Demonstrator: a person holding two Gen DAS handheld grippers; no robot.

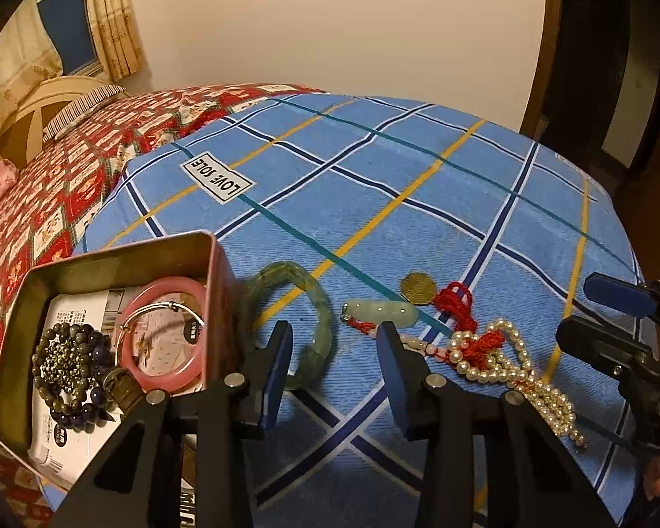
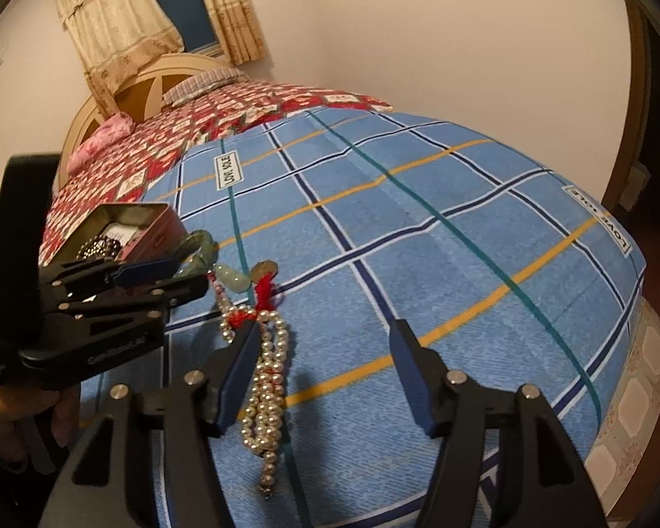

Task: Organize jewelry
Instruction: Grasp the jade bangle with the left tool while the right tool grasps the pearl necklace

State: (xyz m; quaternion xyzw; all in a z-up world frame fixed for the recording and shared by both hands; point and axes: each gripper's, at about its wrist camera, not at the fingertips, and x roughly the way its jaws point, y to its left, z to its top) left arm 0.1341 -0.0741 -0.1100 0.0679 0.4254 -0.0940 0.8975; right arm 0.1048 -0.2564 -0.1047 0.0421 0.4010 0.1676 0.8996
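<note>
A pink tin box (image 1: 218, 290) sits on the blue plaid bedsheet (image 1: 418, 202) and holds a pink bangle (image 1: 163, 330), a thin metal bangle and dark bead bracelets (image 1: 72, 365). A green jade bangle (image 1: 312, 321) lies beside the tin. A pale jade pendant (image 1: 383, 311), a brass coin with red cord (image 1: 420, 289) and a pearl necklace (image 1: 506, 361) lie to its right. My left gripper (image 1: 334, 343) is open, its left finger over the green bangle. My right gripper (image 2: 325, 343) is open and empty, its left finger beside the pearl necklace (image 2: 266, 378).
The bed carries a red patterned quilt (image 1: 66, 176) and a striped pillow (image 1: 79, 110) behind the blue sheet. A headboard and curtains stand at the far left. The bed edge drops off at the right (image 2: 629, 308). The left gripper (image 2: 110, 290) shows in the right wrist view.
</note>
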